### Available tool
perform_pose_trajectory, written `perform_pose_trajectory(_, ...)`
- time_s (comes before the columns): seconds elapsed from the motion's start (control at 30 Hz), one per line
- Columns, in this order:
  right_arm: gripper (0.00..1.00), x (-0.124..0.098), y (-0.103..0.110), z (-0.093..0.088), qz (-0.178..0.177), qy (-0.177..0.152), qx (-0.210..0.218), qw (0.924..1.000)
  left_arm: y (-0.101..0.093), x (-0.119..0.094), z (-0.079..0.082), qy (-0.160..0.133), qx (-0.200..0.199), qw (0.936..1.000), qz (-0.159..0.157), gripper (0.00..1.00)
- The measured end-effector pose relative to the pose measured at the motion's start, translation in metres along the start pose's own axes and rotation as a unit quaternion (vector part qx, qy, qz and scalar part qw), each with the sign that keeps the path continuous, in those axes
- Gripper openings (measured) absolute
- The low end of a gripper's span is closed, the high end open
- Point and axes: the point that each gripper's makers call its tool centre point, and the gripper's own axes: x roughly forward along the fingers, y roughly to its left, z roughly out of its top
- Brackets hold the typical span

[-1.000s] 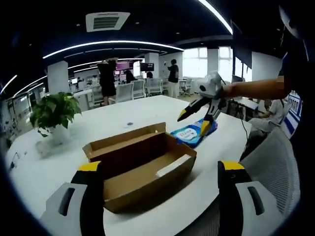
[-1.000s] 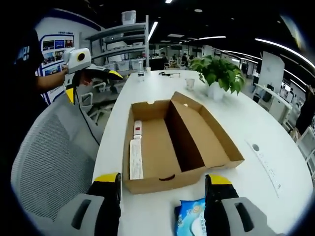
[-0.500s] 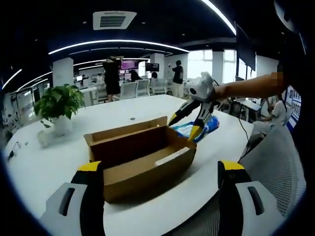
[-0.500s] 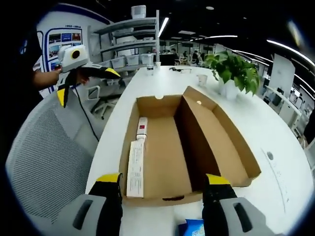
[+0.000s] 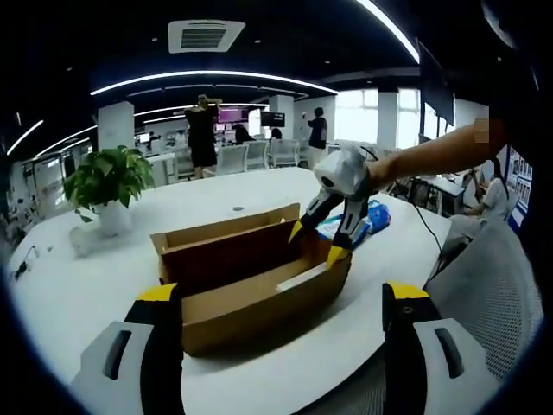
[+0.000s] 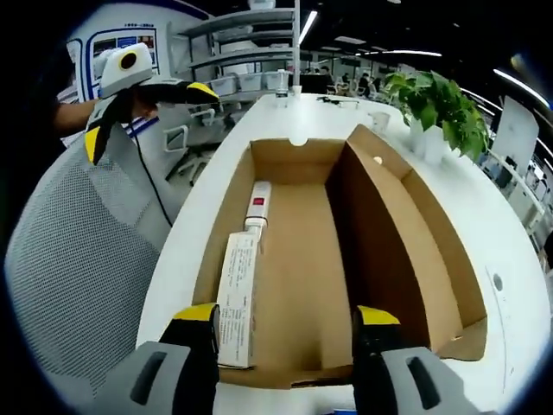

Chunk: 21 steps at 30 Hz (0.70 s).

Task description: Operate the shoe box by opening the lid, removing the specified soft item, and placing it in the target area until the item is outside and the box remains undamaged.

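The brown cardboard shoe box [image 5: 259, 290] stands open on the white table, its lid [image 6: 406, 233] folded out flat beside it. Inside lie a long white carton [image 6: 237, 298] and a small white item with a red label [image 6: 257, 201] against one wall. A blue soft packet [image 5: 366, 217] rests on the table just past the box's far end. My right gripper [image 5: 314, 245] hangs open over that end of the box, its yellow fingertips [image 5: 333, 256] near the rim. My left gripper [image 6: 147, 117] is open, held off the table over a chair.
A potted plant [image 5: 107, 177] and a small cup [image 6: 377, 121] stand on the white table [image 5: 78, 294]. A grey mesh chair [image 6: 78, 259] sits at the table's edge beside the box. Several people stand in the office behind.
My right gripper has moved from above the blue packet to over the box's end, still open. The packet stays on the table. The left gripper has barely moved.
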Motion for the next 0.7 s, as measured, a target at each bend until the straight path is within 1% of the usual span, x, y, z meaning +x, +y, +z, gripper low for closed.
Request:
perform_pose_trajectory(0.2,0.62,-0.002,-0.01,0.0,-0.013,-0.001,0.0,0.9999,0.004,0.0,0.001,-0.004,-0.005,0.9999,0.009,1.0)
perform_pose_trajectory(0.37,0.58,-0.005,-0.015,0.001,-0.022,0.002,-0.005,0.9997,0.004,0.0,0.0,-0.003,-0.006,0.9999,0.009,1.0)
perform_pose_trajectory(0.5,0.55,-0.001,-0.001,0.01,0.004,-0.011,-0.008,0.9999,0.003,0.001,0.0,-0.002,-0.005,1.0,0.008,1.0)
perform_pose_trajectory(0.57,0.52,0.003,0.006,0.009,0.017,-0.007,-0.011,0.9998,0.003,0.001,0.0,-0.002,-0.006,0.9999,0.008,1.0)
perform_pose_trajectory(0.6,0.51,0.007,0.009,0.007,0.021,0.001,-0.017,0.9996,0.003,0.001,0.0,-0.002,-0.006,0.9999,0.008,1.0)
perform_pose_trajectory(0.7,0.46,0.013,0.011,0.004,0.022,0.01,-0.025,0.9994,0.004,0.001,-0.001,-0.001,-0.007,0.9999,0.008,1.0)
